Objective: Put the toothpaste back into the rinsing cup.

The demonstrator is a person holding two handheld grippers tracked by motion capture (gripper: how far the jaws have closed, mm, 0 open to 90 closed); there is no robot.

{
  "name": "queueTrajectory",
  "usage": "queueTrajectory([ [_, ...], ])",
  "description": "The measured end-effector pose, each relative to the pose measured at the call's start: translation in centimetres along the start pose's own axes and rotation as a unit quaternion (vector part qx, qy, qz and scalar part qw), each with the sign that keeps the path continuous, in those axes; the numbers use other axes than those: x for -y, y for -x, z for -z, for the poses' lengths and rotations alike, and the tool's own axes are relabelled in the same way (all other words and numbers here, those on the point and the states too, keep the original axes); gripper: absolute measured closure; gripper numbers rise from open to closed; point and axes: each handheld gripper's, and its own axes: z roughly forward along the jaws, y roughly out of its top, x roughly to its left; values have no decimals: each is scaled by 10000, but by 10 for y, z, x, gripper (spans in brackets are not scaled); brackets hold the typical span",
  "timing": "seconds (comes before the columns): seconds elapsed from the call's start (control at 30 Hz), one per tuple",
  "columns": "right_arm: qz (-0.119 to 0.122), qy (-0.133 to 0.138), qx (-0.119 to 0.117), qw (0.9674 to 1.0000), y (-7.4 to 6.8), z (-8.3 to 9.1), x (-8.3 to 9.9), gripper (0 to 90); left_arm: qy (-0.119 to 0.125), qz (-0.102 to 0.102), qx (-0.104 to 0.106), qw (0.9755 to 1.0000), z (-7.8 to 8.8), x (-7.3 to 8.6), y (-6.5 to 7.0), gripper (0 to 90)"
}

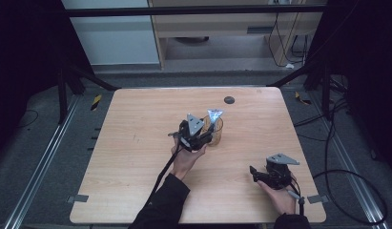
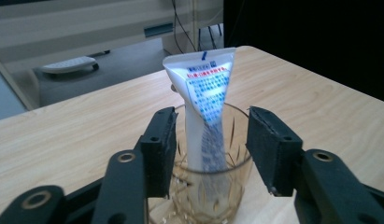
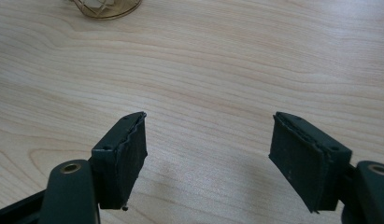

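Jaws of left gripper: spread, flanking an amber glass holding an upright white tube, mid-table; forearm angled inward. Right gripper: jaws parted, empty, low over the near right corner, pointing left.

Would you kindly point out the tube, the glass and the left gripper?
tube (image 2: 206, 86), left gripper view, printed upper part.
glass (image 2: 213, 196), left gripper view, front wall.
left gripper (image 2: 210, 149), left gripper view, midway between fingertips.

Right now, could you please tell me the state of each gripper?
Left gripper: open, jaws on either side of the amber glass holding a toothpaste tube, not clamped.
Right gripper: open, empty, over the table.
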Motion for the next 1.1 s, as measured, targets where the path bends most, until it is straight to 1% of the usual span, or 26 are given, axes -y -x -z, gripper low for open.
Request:
queueTrajectory([
  [0.07, -4, 7, 2, 10000, 0, 0, 0, 268, -120, -45, 31, 9999, 8, 2, -5, 465],
  [0.1, 29, 25, 9, 10000, 0, 0, 0, 268, -182, -96, 10, 9998, 12, 3, -7, 450],
  [0.17, 27, 37, 22, 10000, 1, 1, 0, 266, -254, -306, -162, 9991, 23, 7, -12, 435],
  [0.2, 19, 42, 30, 10000, 1, 1, 0, 265, -258, -354, -179, 9989, 28, 9, -15, 425],
  [0.23, 33, 43, 44, 10000, 2, 1, 1, 264, -259, -369, -194, 9988, 32, 10, -17, 406],
  [0.27, 40, 48, 52, 10000, 2, 2, 1, 263, -311, -374, -188, 9986, 37, 13, -20, 397],
  [0.37, -5, 62, 88, 9999, 4, 4, 1, 262, -411, -363, -195, 9983, 48, 18, -28, 371],
  [0.43, -23, 69, 116, 9999, 5, 4, 2, 260, -486, -308, -201, 9981, 57, 21, -35, 360],
  [0.53, -40, 70, 132, 9999, 6, 5, 2, 259, -543, -168, -208, 9982, 70, 27, -46, 335],
  [0.6, -23, 67, 163, 9998, 7, 5, 3, 259, -562, -26, -226, 9982, 81, 33, -55, 323],
  [0.63, -29, 67, 158, 9998, 7, 5, 3, 259, -613, -8, -247, 9978, 86, 36, -59, 316],
  [0.73, -46, 67, 184, 9998, 8, 6, 3, 257, -734, -26, -405, 9965, 99, 49, -69, 295],
  [0.8, -45, 92, 207, 9997, 9, 6, 3, 255, -764, -33, -514, 9957, 108, 58, -75, 293],
  [0.83, -65, 96, 204, 9997, 10, 6, 3, 255, -785, 1, -566, 9953, 114, 64, -80, 293],
  [0.9, -101, 92, 216, 9997, 10, 7, 4, 250, -903, 20, -626, 9939, 122, 72, -87, 289],
  [0.93, -95, 92, 239, 9996, 10, 7, 4, 246, -948, 45, -687, 9931, 127, 77, -92, 286],
  [0.97, -67, 111, 282, 9995, 11, 7, 5, 245, -940, 69, -728, 9929, 130, 81, -94, 286],
  [1.03, -103, 131, 296, 9994, 12, 8, 5, 242, -937, 236, -788, 9922, 140, 90, -103, 289],
  [1.1, -139, 135, 336, 9992, 12, 8, 5, 238, -911, 326, -842, 9917, 148, 98, -109, 284],
])
